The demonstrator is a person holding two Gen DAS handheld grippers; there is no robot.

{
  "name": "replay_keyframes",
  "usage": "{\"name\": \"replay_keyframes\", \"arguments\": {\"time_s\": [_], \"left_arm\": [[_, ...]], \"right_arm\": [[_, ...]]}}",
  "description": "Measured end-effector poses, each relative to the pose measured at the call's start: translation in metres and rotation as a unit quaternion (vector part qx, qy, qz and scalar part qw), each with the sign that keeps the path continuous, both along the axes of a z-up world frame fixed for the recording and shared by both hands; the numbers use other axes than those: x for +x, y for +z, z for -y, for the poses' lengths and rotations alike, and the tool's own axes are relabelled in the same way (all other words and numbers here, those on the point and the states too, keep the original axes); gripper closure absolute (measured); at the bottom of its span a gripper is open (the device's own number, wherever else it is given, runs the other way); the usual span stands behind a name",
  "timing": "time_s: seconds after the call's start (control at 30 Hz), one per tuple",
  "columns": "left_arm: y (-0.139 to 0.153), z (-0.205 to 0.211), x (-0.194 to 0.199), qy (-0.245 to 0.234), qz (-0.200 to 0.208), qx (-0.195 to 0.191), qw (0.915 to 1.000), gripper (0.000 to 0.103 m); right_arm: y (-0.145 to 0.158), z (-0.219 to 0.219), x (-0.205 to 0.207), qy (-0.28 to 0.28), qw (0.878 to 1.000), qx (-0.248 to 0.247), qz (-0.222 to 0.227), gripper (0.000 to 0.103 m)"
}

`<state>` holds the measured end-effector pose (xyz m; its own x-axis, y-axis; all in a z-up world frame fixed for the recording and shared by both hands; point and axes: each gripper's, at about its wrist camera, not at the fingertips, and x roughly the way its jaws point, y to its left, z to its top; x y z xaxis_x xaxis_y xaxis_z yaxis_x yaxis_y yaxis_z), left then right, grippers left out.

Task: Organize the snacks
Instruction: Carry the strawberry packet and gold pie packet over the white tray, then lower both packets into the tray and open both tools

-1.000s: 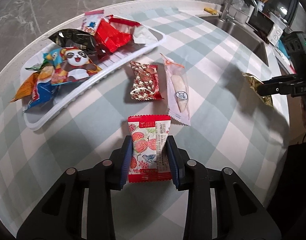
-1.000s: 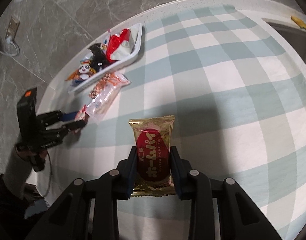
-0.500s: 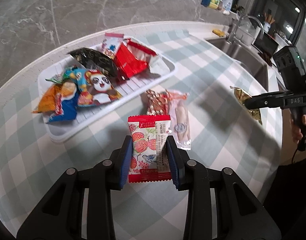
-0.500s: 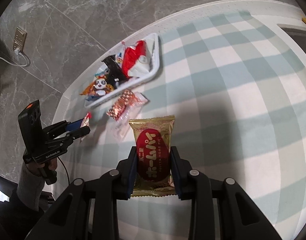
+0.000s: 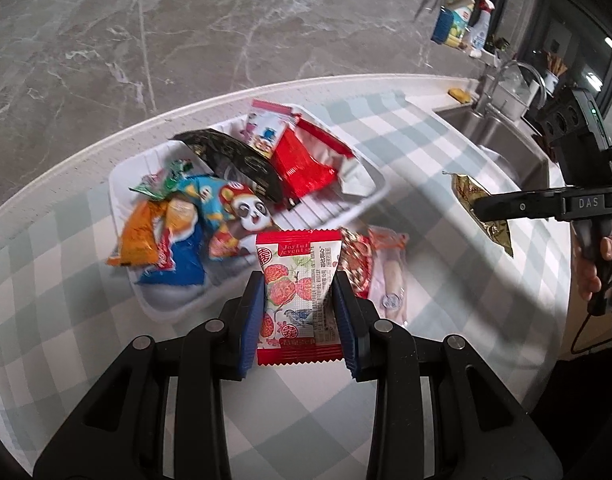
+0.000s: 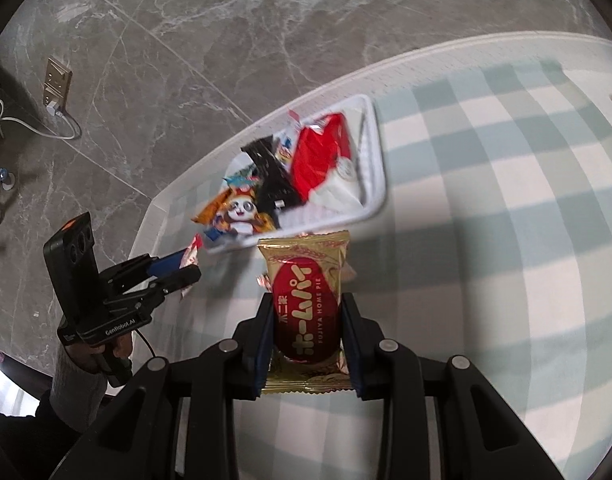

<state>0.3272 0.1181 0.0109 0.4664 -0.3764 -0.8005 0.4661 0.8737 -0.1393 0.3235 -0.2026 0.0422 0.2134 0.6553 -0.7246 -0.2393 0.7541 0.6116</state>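
My left gripper [image 5: 298,320] is shut on a red-and-white fruit snack packet [image 5: 298,280], held above the table just in front of the white tray [image 5: 369,178]. My right gripper [image 6: 307,332] is shut on a gold Home Pie packet [image 6: 307,284], also raised, near the tray [image 6: 375,168]. The tray holds several snacks, among them a panda packet [image 5: 242,208], a black packet [image 5: 242,160] and a red packet [image 5: 302,160]. Two loose packets, red-gold [image 5: 357,260] and clear [image 5: 389,276], lie on the checked cloth beside the tray. Each gripper shows in the other's view: the right [image 5: 481,204], the left [image 6: 186,268].
The table carries a green-and-white checked cloth [image 5: 425,152] and ends in a curved white edge [image 5: 86,152]. A sink with a tap [image 5: 501,80] is at the far right. Bottles [image 5: 461,24] stand behind it. Grey marble floor lies beyond the table.
Both grippers have risen and moved toward the tray with their packets still held. The tray and the loose packets now sit closer in both views.
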Motion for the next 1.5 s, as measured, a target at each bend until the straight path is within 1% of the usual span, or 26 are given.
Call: {"name": "replay_keyframes", "arguments": {"time_s": [0.33,0.63,0.77,1.03,1.17,1.3,1.47,1.5], "left_arm": [[0.007,-0.015,0.03,0.04,0.004,-0.009,0.9991,0.072],[0.012,-0.028,0.066,0.071,0.006,-0.009,0.9974,0.072],[0.012,-0.028,0.084,0.08,0.004,-0.005,0.9968,0.072],[-0.003,-0.026,0.122,0.102,-0.008,-0.005,0.9948,0.072],[-0.012,-0.028,0.138,0.114,-0.012,0.0,0.9934,0.072],[-0.022,-0.028,0.153,0.129,-0.016,0.004,0.9916,0.07],[-0.035,-0.03,0.165,0.149,-0.027,0.003,0.9885,0.07],[-0.037,-0.03,0.166,0.154,-0.026,0.004,0.9877,0.07]], "right_arm": [[0.007,-0.039,0.049,0.024,1.0,0.01,0.011,0.069],[0.011,-0.077,0.09,0.052,0.998,-0.001,0.029,0.069],[0.008,-0.09,0.108,0.059,0.998,-0.007,0.033,0.069],[-0.002,-0.119,0.141,0.072,0.997,-0.019,0.038,0.069],[-0.006,-0.13,0.151,0.078,0.996,-0.029,0.042,0.069],[-0.009,-0.143,0.161,0.085,0.994,-0.045,0.05,0.069],[-0.016,-0.153,0.169,0.09,0.991,-0.077,0.061,0.067],[-0.017,-0.153,0.169,0.089,0.991,-0.08,0.063,0.066]]}}
